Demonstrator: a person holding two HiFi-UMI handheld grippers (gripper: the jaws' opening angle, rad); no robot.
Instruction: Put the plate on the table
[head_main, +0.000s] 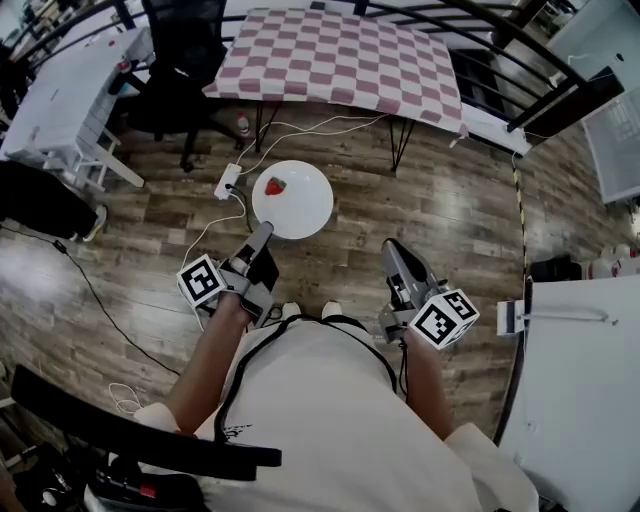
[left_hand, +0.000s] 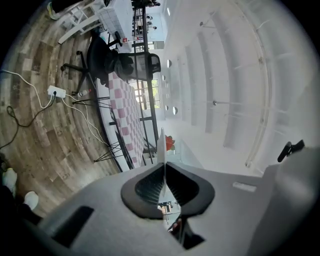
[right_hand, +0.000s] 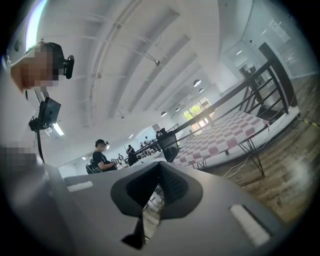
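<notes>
A white plate with a red strawberry on it hangs above the wooden floor. My left gripper is shut on its near rim. In the left gripper view the plate stands edge-on between the jaws, the strawberry beside it. The table with the pink-and-white checked cloth lies beyond the plate and also shows in the left gripper view and the right gripper view. To the right of the plate my right gripper is shut and holds nothing; its jaws meet at the tip.
A black office chair stands at the table's left end. A white power strip with cables lies on the floor near the plate. A white desk is at far left, a white surface at right, and black railings behind.
</notes>
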